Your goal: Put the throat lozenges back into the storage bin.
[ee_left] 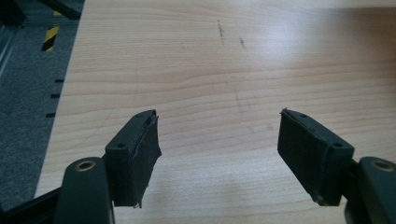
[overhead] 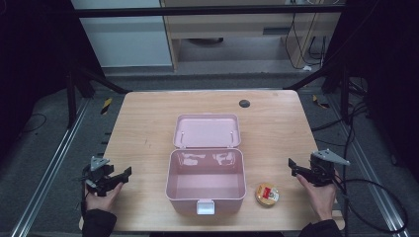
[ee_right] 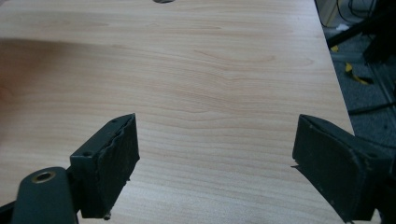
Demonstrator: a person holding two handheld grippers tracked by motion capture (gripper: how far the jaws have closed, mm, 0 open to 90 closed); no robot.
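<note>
Sitting at the middle of the pale wooden table point(overhead: 148, 123), a pink plastic box with rounded corners point(overhead: 206, 180) is the landmark for everything else. Its hinged pink lid point(overhead: 207, 131) is thrown fully back and lies flat on the wood just behind the box, inner face up. The box interior is bare pink plastic with light reflections on its back wall; nothing can be seen lying in it. A small white latch tab point(overhead: 205, 207) hangs at the middle of the box's near wall.

One small round tin with a yellow and red printed top point(overhead: 267, 194) lies on the table just beside the box's near right corner, apart from it. One small dark round disc point(overhead: 244, 103) is set in the tabletop well behind the box, past the lid and a little to the right.

Two grippers are held over the table edges, one on each side of the box and well apart from it. The left gripper point(overhead: 126, 173), in the person's left hand point(overhead: 101, 195), has its jaws spread wide with nothing but bare wood point(ee_left: 210, 84) between them. The right gripper point(overhead: 292, 167), in the right hand point(overhead: 321, 195), likewise has its jaws wide apart over bare tabletop point(ee_right: 210, 93), gripping nothing.
</note>
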